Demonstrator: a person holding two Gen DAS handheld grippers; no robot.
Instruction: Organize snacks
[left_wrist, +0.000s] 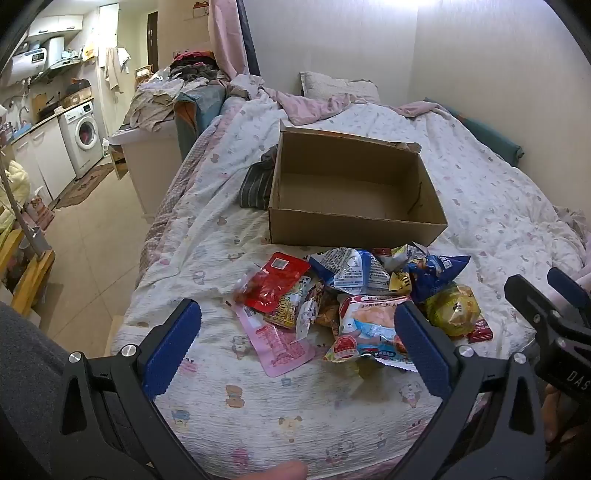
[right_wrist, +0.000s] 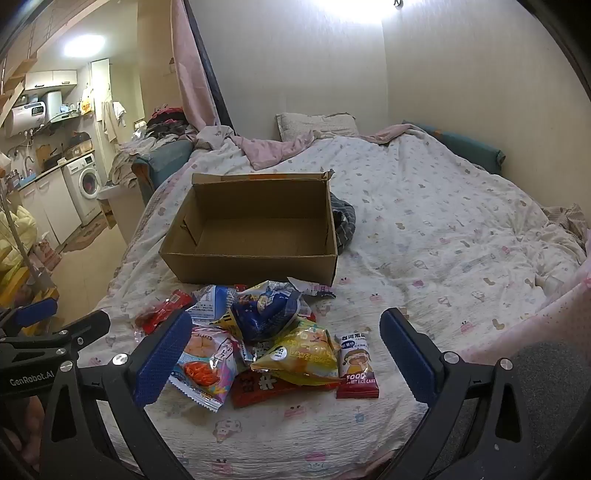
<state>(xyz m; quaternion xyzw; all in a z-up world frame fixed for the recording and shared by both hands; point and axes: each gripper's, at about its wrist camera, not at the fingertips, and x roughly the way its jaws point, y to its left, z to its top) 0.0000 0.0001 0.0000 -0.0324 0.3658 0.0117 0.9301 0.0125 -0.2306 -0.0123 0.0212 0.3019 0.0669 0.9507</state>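
Brown cardboard box (right_wrist: 255, 236), cartoon-print quilt (right_wrist: 443, 236)

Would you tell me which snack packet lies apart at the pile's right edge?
The small rice cake packet, flat on the bedspread beside the yellow bag.

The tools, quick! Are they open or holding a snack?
Left tool: open, holding nothing.
Right tool: open, holding nothing.

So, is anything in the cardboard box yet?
No, the cardboard box shows only its bare floor; the snack packets lie piled on the bedspread before it.
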